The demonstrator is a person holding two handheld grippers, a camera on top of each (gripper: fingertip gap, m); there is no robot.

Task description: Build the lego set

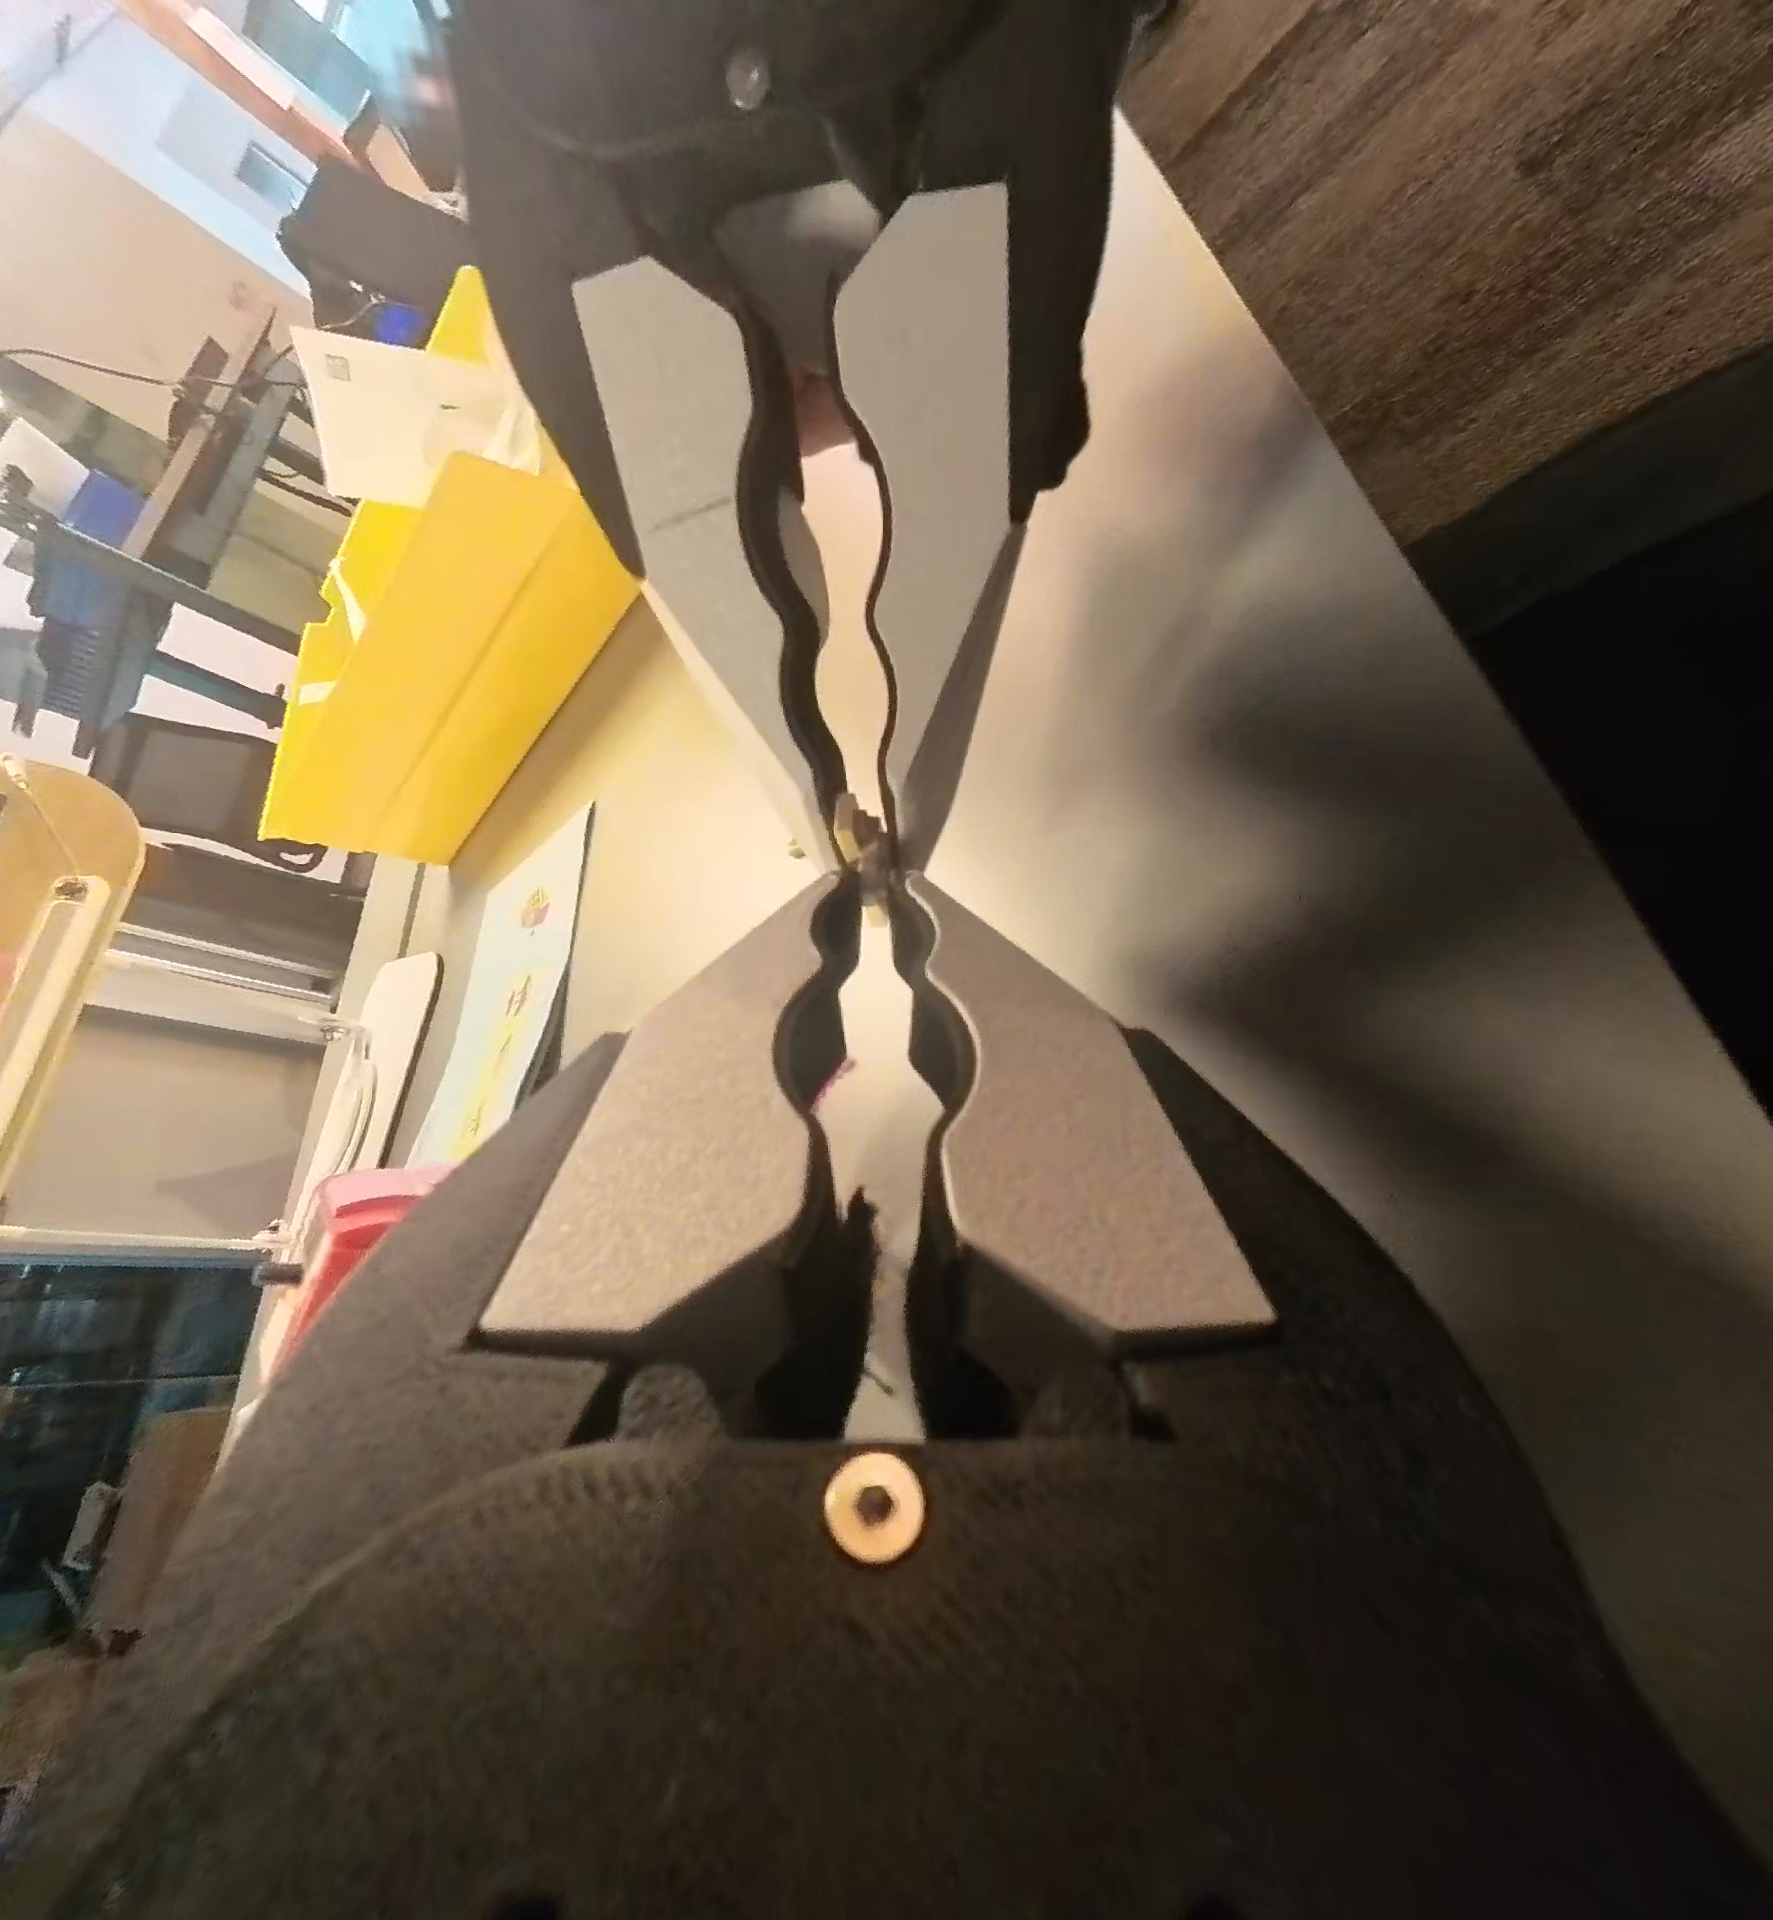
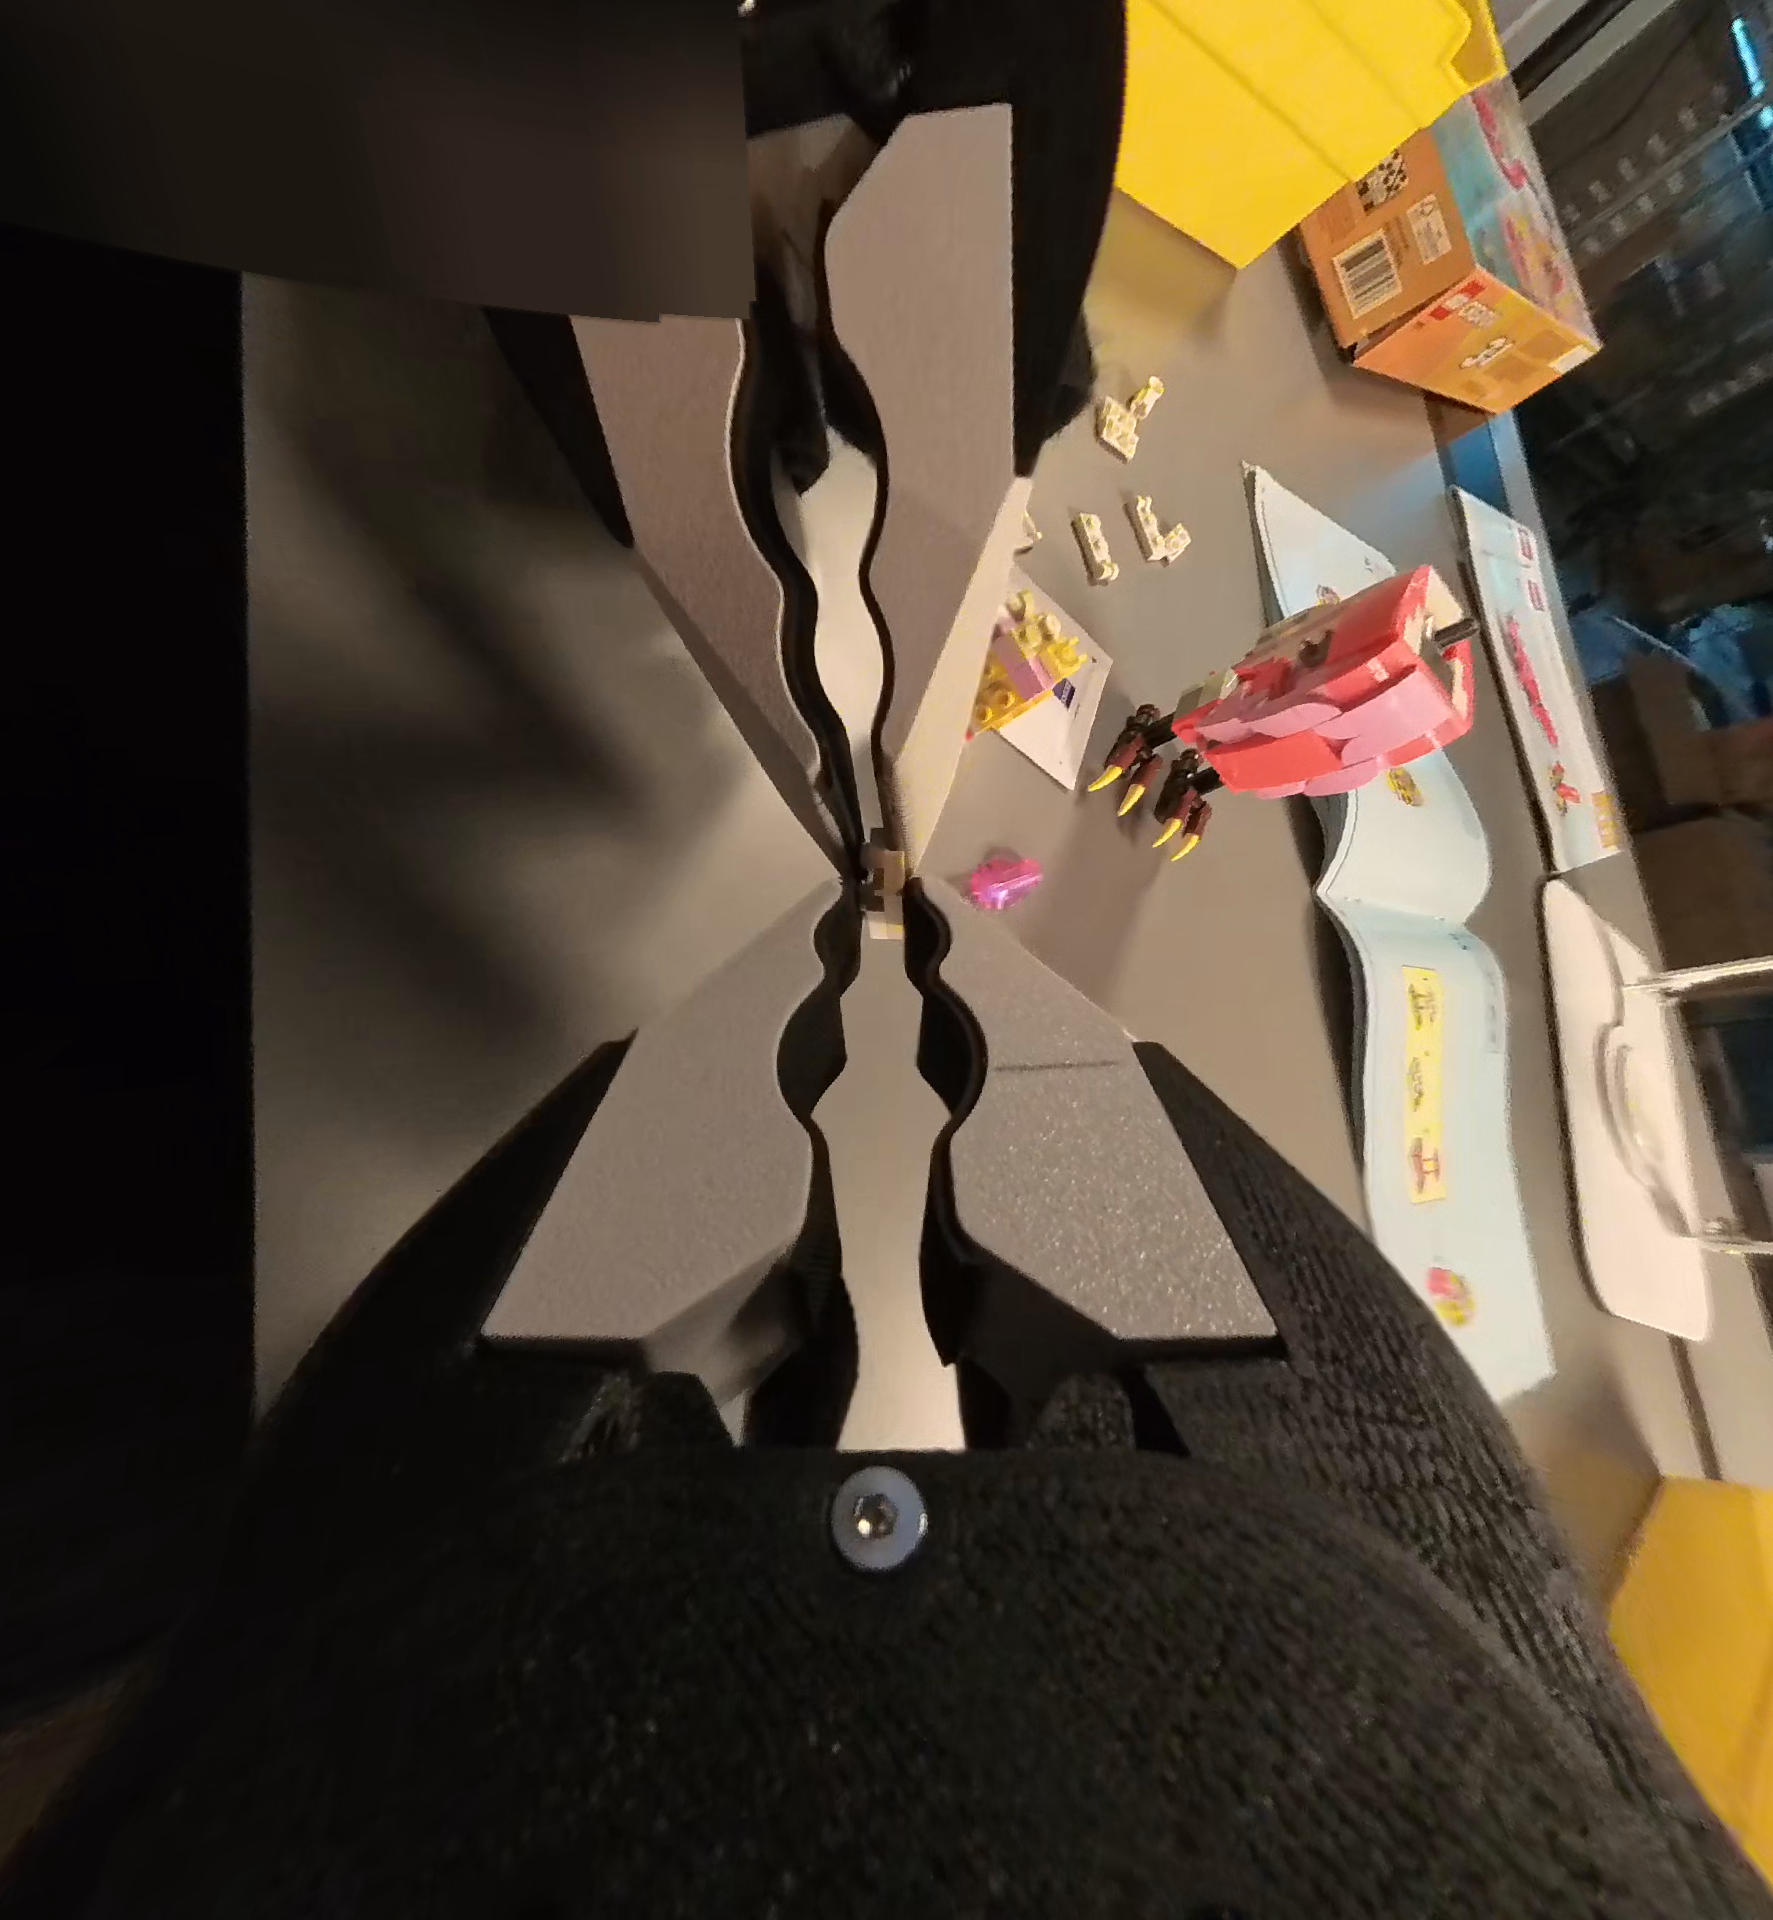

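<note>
Grey wedge-shaped fingers (image 1: 695, 1195) with wavy black inner edges, textured black body, silver hex screw (image 1: 874, 1507)

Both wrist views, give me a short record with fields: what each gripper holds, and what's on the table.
left gripper: shut on a small brick piece, tan and dark
right gripper: shut on the same piece, tip to tip with the left
table: pink gem, red clawed model, open booklet, loose white bricks
</note>
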